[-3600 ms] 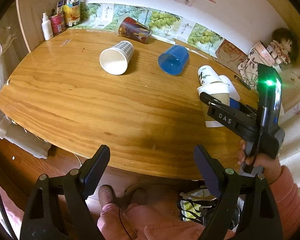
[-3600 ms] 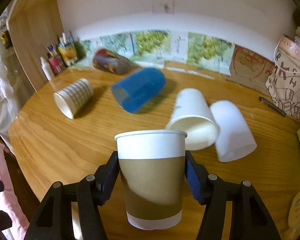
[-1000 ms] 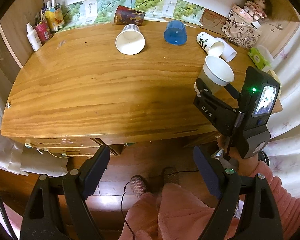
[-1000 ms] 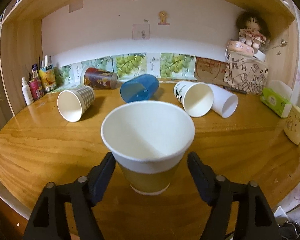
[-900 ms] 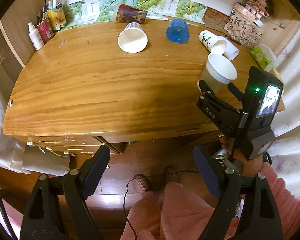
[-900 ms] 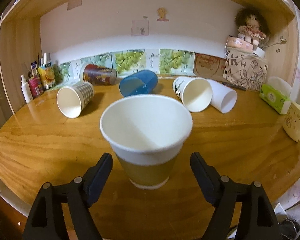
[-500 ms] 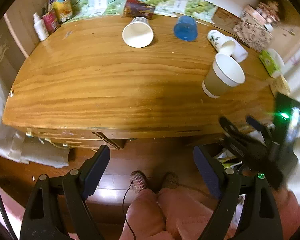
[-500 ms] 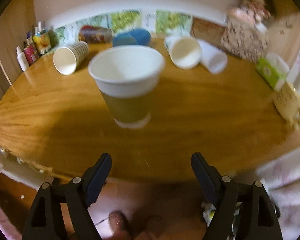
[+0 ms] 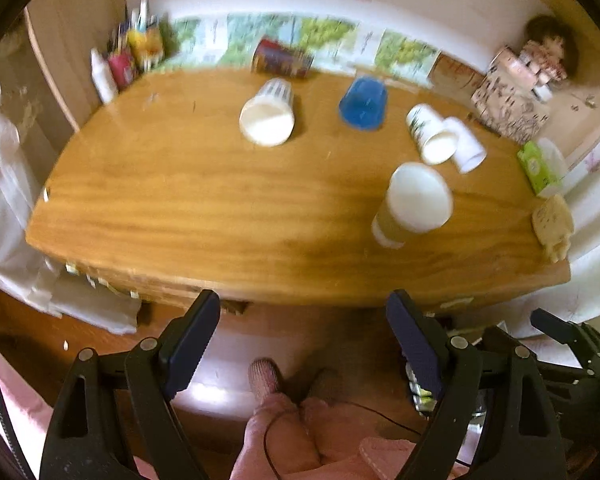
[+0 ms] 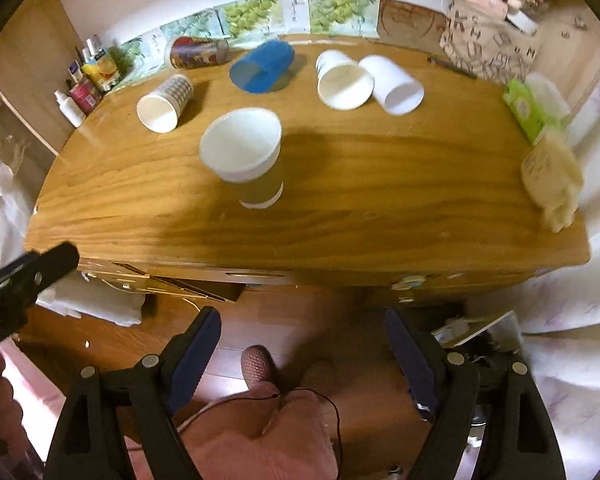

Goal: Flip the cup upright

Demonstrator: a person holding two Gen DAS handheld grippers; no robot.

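Note:
A brown-and-white paper cup (image 9: pixel 410 204) stands upright on the wooden table (image 9: pixel 180 200); it also shows in the right wrist view (image 10: pixel 246 156). My left gripper (image 9: pixel 304 344) is open and empty, held off the table's front edge above the floor. My right gripper (image 10: pixel 302 354) is open and empty, also back from the front edge, well clear of the cup.
Several cups lie on their sides further back: a striped one (image 10: pixel 164 104), a blue one (image 10: pixel 262 66), a dark printed one (image 10: pixel 198 53) and two white ones (image 10: pixel 342 80) (image 10: pixel 398 86). Bottles (image 10: pixel 84 88) stand at the back left, a green tissue pack (image 10: pixel 530 108) at the right.
My right gripper opened, let go of the brown cup standing upright, and pulled back off the table. Both grippers now sit further back over the floor.

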